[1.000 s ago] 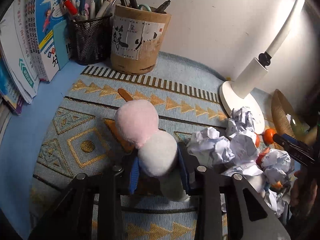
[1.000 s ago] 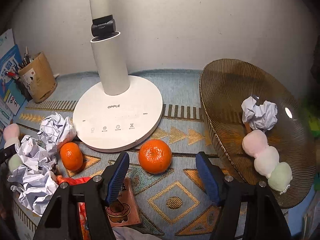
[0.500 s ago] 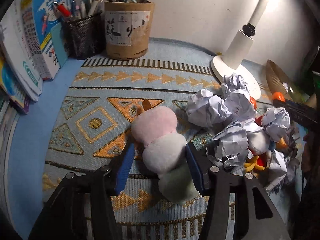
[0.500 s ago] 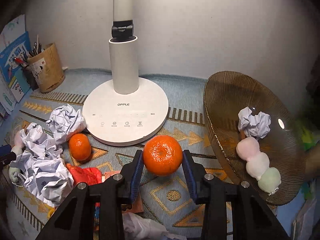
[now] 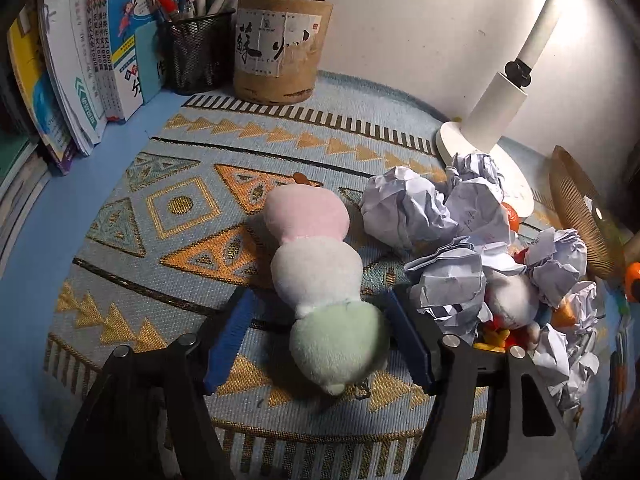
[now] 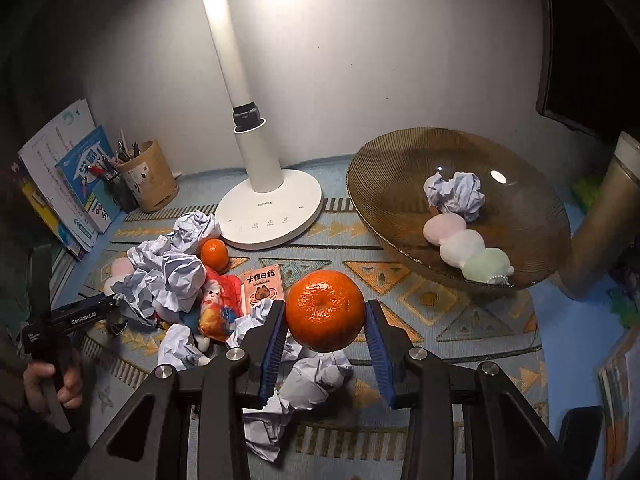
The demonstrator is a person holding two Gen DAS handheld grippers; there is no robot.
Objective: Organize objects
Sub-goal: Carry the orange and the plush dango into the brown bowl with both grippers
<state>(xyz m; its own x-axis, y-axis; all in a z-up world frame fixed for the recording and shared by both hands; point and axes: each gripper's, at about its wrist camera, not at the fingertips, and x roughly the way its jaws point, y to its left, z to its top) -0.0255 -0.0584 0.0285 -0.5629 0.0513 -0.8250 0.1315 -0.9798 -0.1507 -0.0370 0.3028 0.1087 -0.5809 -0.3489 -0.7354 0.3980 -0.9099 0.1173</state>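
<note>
My left gripper [image 5: 320,340] is open; a pink, white and green dango plush [image 5: 320,276] lies on the patterned mat between its blue fingers, apart from both. My right gripper [image 6: 325,326] is shut on an orange [image 6: 325,310] and holds it in the air above the mat. A brown glass bowl [image 6: 384,172] at the right holds a second dango plush [image 6: 466,250] and a paper ball [image 6: 454,196]. A second orange [image 6: 214,254] lies by the lamp base. The left gripper also shows in the right wrist view [image 6: 116,300], beside the paper pile.
Several crumpled paper balls [image 5: 444,232] and small toys lie in a pile on the mat right of the plush. A white lamp [image 6: 270,208] stands at the back. A pen cup [image 5: 282,46], mesh holder and books [image 5: 80,60] stand back left. A metal tumbler [image 6: 600,220] stands at the far right.
My left gripper set the plush down on the mat, opened and drew back. My right gripper closed on the orange and lifted it off the mat.
</note>
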